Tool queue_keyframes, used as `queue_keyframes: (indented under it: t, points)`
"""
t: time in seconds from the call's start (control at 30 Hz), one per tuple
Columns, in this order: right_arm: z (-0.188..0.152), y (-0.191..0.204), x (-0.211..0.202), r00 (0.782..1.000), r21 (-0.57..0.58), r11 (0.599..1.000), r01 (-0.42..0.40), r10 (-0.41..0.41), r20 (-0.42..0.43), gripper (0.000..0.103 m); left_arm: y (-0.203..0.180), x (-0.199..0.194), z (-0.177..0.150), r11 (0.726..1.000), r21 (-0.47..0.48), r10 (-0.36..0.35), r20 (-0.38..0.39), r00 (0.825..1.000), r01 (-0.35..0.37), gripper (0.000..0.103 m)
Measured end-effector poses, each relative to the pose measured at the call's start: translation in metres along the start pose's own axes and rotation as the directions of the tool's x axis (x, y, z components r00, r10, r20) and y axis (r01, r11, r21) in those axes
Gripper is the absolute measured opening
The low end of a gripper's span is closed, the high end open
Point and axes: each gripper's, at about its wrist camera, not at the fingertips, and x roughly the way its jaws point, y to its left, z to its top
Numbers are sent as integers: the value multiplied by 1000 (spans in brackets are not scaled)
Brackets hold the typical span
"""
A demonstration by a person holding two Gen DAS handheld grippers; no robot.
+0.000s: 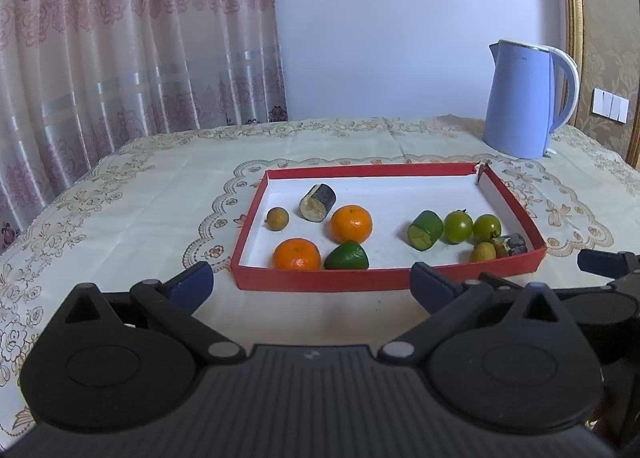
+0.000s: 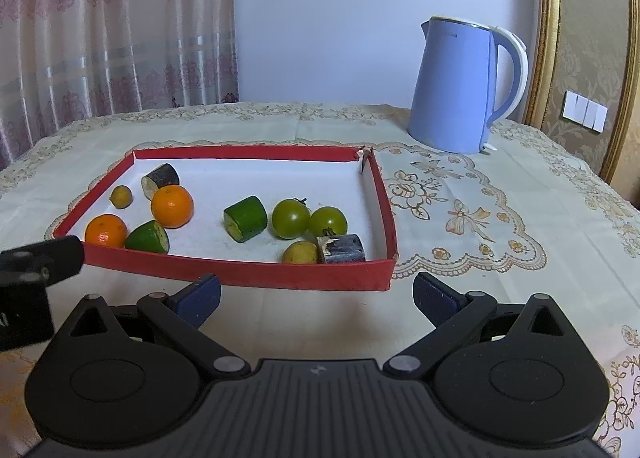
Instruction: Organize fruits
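Observation:
A red-walled tray (image 1: 320,280) (image 2: 256,278) with a white floor holds the fruit. On its left lie two oranges (image 1: 297,254) (image 2: 172,206), a small brown longan (image 1: 277,218), a dark cut piece (image 1: 318,202) and a green lime half (image 1: 346,256). On its right lie a green cut piece (image 1: 425,230) (image 2: 245,218), two green tomatoes (image 1: 458,226) (image 2: 291,218), a yellowish longan (image 2: 300,253) and a dark cut piece (image 2: 342,249). My left gripper (image 1: 312,282) and right gripper (image 2: 316,294) are both open and empty, just before the tray's near wall.
A blue electric kettle (image 1: 520,98) (image 2: 460,86) stands behind the tray at the back right. An embroidered cloth (image 2: 500,218) covers the table. A curtain (image 1: 120,38) hangs at the back left. The left gripper's finger shows at the right wrist view's left edge (image 2: 44,262).

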Motion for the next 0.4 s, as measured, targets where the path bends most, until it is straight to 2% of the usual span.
queue_keyframes:
  t: [0.4]
  points:
    - [0, 3, -1, 1000, 0, 1000, 11, -11, 10, 103, -1, -5, -1, 1000, 9, 13, 31, 999, -14, 103]
